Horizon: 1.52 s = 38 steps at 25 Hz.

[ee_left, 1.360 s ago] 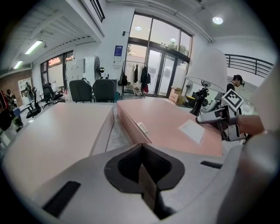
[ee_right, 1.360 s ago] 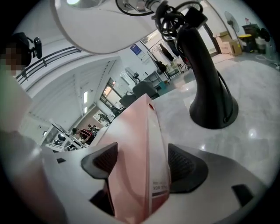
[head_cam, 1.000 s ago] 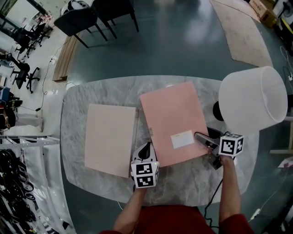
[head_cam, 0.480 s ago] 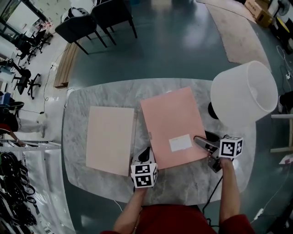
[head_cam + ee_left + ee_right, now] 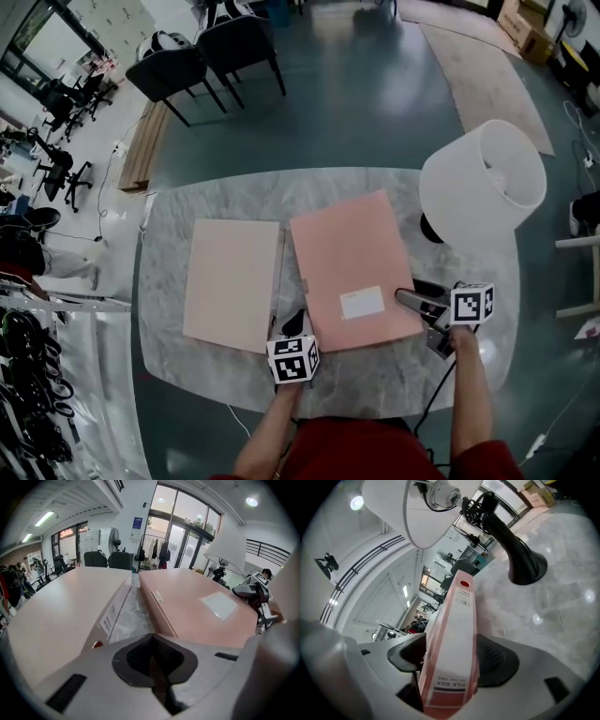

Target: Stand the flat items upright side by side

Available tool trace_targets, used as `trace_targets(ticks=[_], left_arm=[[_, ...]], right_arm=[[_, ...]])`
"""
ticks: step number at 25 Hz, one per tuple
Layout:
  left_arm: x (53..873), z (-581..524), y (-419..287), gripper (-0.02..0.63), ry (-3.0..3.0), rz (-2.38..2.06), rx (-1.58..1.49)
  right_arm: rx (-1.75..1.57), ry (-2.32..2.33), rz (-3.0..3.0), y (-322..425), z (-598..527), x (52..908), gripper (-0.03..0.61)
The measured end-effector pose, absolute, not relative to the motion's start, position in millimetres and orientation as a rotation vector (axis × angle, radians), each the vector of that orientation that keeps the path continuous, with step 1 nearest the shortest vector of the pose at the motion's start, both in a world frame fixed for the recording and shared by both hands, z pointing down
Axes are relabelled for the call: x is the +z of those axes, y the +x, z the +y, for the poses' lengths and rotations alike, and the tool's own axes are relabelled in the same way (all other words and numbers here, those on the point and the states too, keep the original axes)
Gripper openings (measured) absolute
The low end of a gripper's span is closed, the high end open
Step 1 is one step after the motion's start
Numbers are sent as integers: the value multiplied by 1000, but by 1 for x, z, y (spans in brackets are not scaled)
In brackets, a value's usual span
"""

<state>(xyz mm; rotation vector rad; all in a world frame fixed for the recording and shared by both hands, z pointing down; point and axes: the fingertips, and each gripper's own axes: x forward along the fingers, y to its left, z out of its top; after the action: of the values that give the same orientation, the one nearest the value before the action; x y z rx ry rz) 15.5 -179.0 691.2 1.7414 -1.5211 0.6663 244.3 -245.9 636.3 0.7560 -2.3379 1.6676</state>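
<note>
the lamp shade hides most of its base; print on the file box is illegible.

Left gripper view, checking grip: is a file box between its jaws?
No, the left gripper is shut, nothing between its jaws.

Pale folder beside pink folder, marble table

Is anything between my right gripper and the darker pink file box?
Nothing visible does: the right gripper already has the edge of the darker pink file box between its jaws. The lamp stands close on that box's right.
</note>
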Motion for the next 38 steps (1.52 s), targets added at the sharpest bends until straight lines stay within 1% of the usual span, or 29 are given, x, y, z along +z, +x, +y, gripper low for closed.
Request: trace_targets(ticks=[2,3,10,11,16,24,28,38], left_arm=[[691,-174,15,3,1737,-1522,670],[692,-170,14,3,1732,-1522,667],[693,-140,14,3,1707,-1519,670],[693,-136,15,3,1704,-1518,668],[692,-121,22,3,1704,-1511,661],[697,-110,25,3,1709,-1494,652],[691,-97,21,3,1709,-1526,633],[626,-64,20,3,1748,-1692,472]], right_arm=[[1711,724,-2331,244,-241,632,306],[1731,694,-2321,242,-237,630,304],[1896,310,-2352,220,-199,593,301],[1894,286,-2341,216,-193,591,312],[1748,483,-2177,233,-179,613,311],[1723,504,-2199,226,-164,599,285],[1642,557,-2256,223,-148,585,279],[1345,809,-2454,229,-122,533,278]])
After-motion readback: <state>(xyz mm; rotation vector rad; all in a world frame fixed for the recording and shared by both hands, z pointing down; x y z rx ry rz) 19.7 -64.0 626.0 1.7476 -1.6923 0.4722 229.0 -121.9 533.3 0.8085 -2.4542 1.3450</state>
